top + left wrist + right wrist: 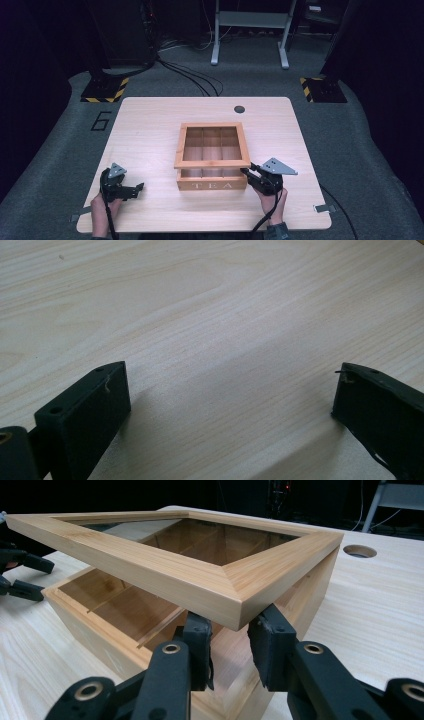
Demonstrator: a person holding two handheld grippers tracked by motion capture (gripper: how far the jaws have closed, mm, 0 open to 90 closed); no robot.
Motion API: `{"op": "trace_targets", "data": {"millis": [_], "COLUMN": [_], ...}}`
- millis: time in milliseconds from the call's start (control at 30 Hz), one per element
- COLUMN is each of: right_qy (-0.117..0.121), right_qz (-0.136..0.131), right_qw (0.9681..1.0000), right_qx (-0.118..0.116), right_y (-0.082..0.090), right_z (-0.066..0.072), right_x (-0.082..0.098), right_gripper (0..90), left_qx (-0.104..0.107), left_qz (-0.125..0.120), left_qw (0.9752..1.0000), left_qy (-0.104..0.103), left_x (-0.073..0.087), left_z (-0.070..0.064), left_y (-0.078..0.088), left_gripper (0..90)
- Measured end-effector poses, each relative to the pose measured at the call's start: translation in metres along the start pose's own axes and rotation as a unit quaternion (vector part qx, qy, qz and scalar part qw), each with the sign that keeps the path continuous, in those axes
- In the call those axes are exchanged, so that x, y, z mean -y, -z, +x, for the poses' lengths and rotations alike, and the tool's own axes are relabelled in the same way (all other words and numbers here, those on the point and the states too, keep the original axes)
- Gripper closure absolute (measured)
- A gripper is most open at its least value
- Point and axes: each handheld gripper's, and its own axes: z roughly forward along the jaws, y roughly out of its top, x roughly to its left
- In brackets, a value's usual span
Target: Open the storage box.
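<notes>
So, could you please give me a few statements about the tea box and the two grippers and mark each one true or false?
1. The lid of the tea box is raised at the front edge. True.
2. The right gripper is under the lid's front corner. True.
3. The left gripper holds the box's side. False: its fingers stand wide apart over the bare table, with nothing between them.
4. The box lies on its side. False: it stands upright, with the word TEA on its front face.
5. The box's compartments hold tea bags. False: those visible through the lid look empty.
</notes>
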Motion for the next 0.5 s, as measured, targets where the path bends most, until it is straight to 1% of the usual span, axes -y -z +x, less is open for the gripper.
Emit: {"op": "trace_targets", "data": {"millis": [33, 67, 267, 300, 333, 367, 433, 467, 500], "right_qy": [0.003, -0.004, -0.001, -0.004, -0.001, -0.001, 0.0, 0.001, 0.002], "right_qz": [-0.004, -0.003, -0.015, -0.013, -0.014, -0.014, -0.014, -0.017, -0.016], "right_qw": [1.0, 1.0, 0.9999, 0.9999, 0.9999, 0.9999, 0.9999, 0.9998, 0.9998], "right_qx": [0.002, 0.001, -0.002, -0.002, -0.004, -0.004, -0.005, -0.005, -0.007], "right_y": [-0.001, 0.0, -0.003, -0.003, -0.003, -0.004, -0.006, -0.007, -0.008], "right_z": [-0.001, -0.001, -0.003, -0.003, -0.004, -0.004, -0.004, -0.005, -0.005], "right_x": [-0.001, -0.002, -0.009, -0.01, -0.011, -0.012, -0.015, -0.016, -0.017], "right_gripper": [71.2, 71.9, 75.3, 75.8, 76.6, 78.3, 80.9, 81.6, 82.2], "left_qx": [0.0, 0.0, 0.0, 0.0, 0.001, 0.0, 0.001, 0.0, 0.002], "left_qz": [0.001, 0.0, 0.002, 0.0, 0.003, 0.0, 0.004, 0.001, 0.005], "left_qw": [1.0, 1.0, 1.0, 1.0, 1.0, 1.0, 1.0, 1.0, 1.0], "left_qy": [0.0, 0.0, -0.001, 0.0, -0.001, 0.0, -0.001, 0.0, -0.001], "left_x": [0.0, 0.0, 0.0, 0.0, 0.0, 0.0, 0.0, 0.0, 0.0], "left_z": [0.0, 0.0, 0.0, 0.0, 0.0, 0.0, 0.0, 0.0, 0.0], "left_y": [0.0, 0.0, 0.0, 0.0, 0.0, 0.0, 0.001, 0.0, 0.001], "left_gripper": [1.8, 1.8, 1.8, 1.8, 1.8, 1.8, 1.8, 1.8, 1.8]}}
